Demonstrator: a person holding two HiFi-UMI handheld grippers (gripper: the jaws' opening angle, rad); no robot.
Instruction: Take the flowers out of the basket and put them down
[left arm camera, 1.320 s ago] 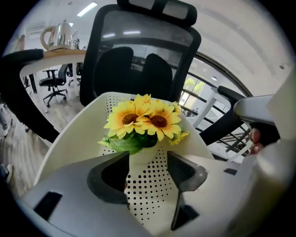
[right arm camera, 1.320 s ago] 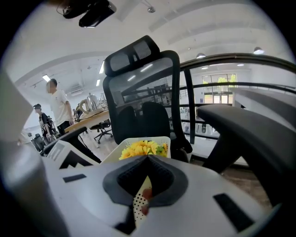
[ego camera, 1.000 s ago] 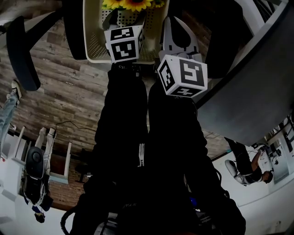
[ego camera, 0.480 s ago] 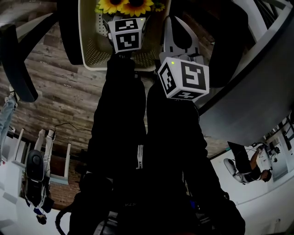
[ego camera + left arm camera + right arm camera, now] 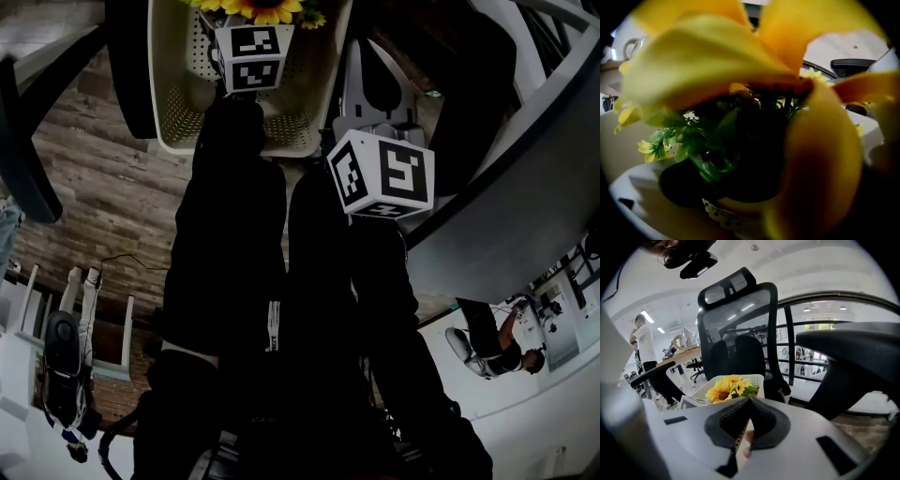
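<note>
Bunch of yellow sunflowers (image 5: pixel 740 122) with green leaves: sitting in the cream perforated plastic basket (image 5: pixel 178 103), not lifted out.

The left hand-held gripper (image 5: pixel 251 54) reaches into the basket with its nose pushed right into the bunch, and petals fill its view. Its jaws are spread wide and have just been opening. Stems and leaves stand between them, with no pad seen pressing. One white jaw shell shows low left; the other is behind a petal.

The right hand-held gripper (image 5: pixel 749 414) is beside the left one, short of the basket rim. Its jaws are closed, pads meeting. The flowers are straight ahead of it, well apart.

Beyond the basket from the right hand-held gripper: black mesh-backed office chair (image 5: pixel 736 324). Below both: grey-brown wood-plank floor (image 5: pixel 94 178).
</note>
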